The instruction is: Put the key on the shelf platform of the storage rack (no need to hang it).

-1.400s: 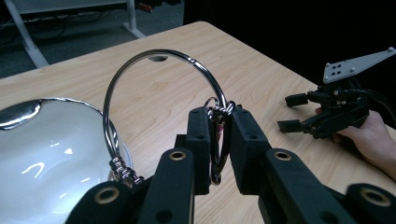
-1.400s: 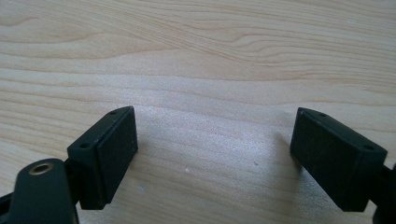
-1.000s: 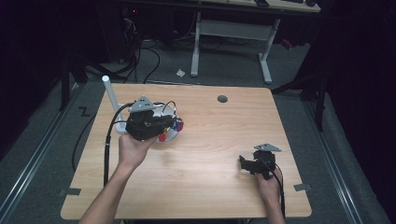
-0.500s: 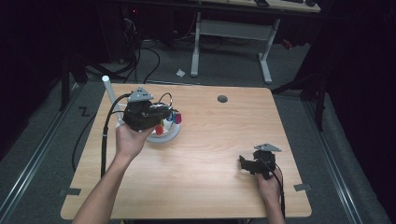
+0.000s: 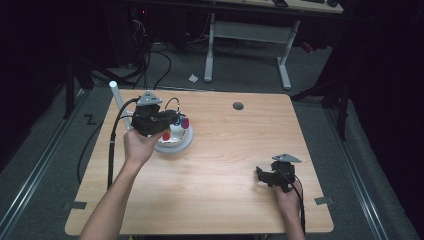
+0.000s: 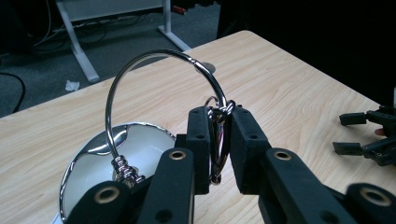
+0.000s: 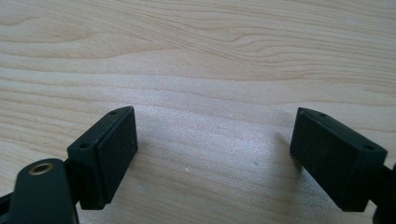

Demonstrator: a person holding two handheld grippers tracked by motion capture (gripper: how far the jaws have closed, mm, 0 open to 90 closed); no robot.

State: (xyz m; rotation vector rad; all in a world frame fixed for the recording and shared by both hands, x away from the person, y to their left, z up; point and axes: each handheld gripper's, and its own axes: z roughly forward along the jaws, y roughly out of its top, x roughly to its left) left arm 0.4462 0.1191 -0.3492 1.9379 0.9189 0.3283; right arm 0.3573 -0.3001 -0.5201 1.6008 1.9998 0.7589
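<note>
- Clamped in our left gripper (image 6: 219,140) is a large shiny metal key ring (image 6: 154,84) with smaller split rings strung on it; the black pads are pressed on the small rings and the wire where they bunch together.
- We see the big ring standing on edge in the left gripper view, its loop arching up from the jaws and curving down on the left to a metal clasp (image 6: 125,169). Its flat plane runs roughly across the jaws, and the top of the arch points up and away from the gripper.
- Below the ring sits a round white-and-chrome dish (image 6: 93,158) on the light wooden table (image 5: 230,165); the clasp end hangs over the dish, though we cannot tell whether it touches.
- From the high view, our left gripper (image 5: 152,120) is over the dish (image 5: 182,145) near the table's left rear, and red and blue tags (image 5: 185,122) show just beside the jaws.
- Our right gripper (image 5: 264,175) rests near the table's right front edge, well apart from the dish.
- Its jaws are spread wide in the right gripper view (image 7: 215,158), with bare wood grain between them.
</note>
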